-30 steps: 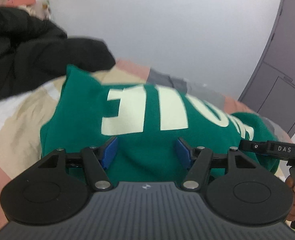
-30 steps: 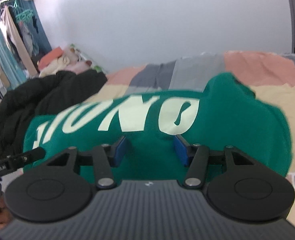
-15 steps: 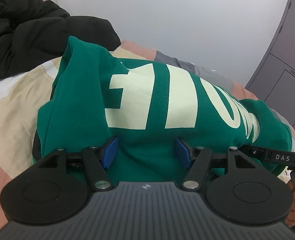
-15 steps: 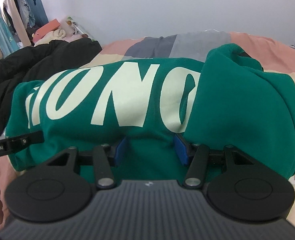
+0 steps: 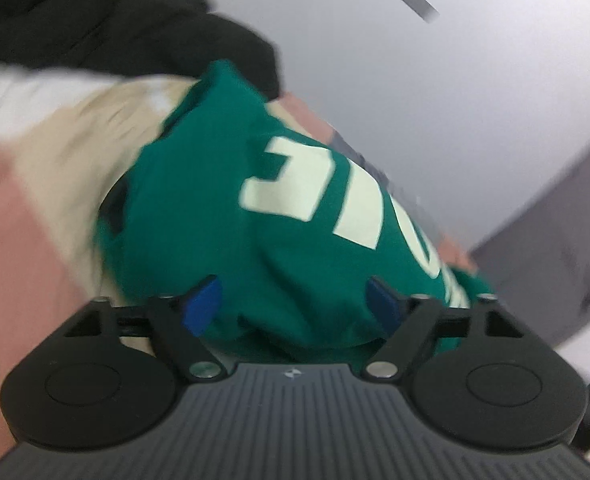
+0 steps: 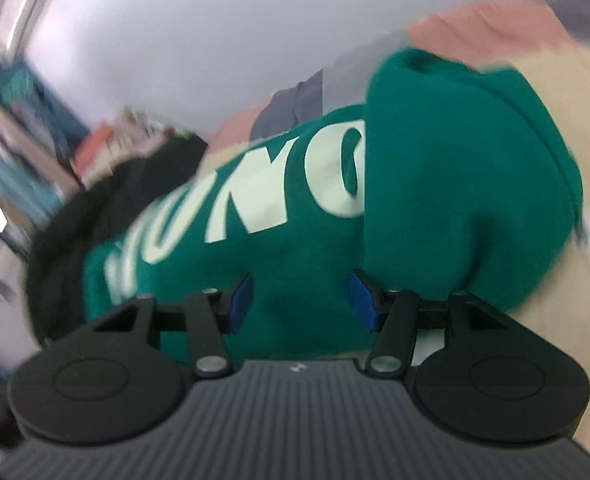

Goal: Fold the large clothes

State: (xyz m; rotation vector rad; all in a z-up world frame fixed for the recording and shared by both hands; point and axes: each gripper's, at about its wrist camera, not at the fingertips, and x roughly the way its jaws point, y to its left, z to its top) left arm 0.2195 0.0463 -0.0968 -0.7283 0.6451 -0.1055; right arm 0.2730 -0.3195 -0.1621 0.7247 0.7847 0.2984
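A green hoodie (image 5: 231, 240) with large pale letters lies folded in a bundle on the bed. Its hood (image 6: 467, 176) is folded over the right end in the right wrist view. My left gripper (image 5: 295, 304) is open, its blue pads either side of the near edge of the bundle's left part. My right gripper (image 6: 301, 300) is open too, its pads either side of the near edge of the hoodie (image 6: 279, 240) just left of the hood. Both views are blurred by motion.
The bed has a patchwork cover (image 5: 35, 208) in beige, pink, grey and white. A black jacket (image 5: 95, 20) lies heaped beyond the hoodie's left end, also in the right wrist view (image 6: 95, 200). A white wall (image 5: 415, 80) stands behind the bed.
Both views have tilted and blurred, so both grippers are moving. The hoodie looks a little smaller in the left wrist view. The jaws stay open.
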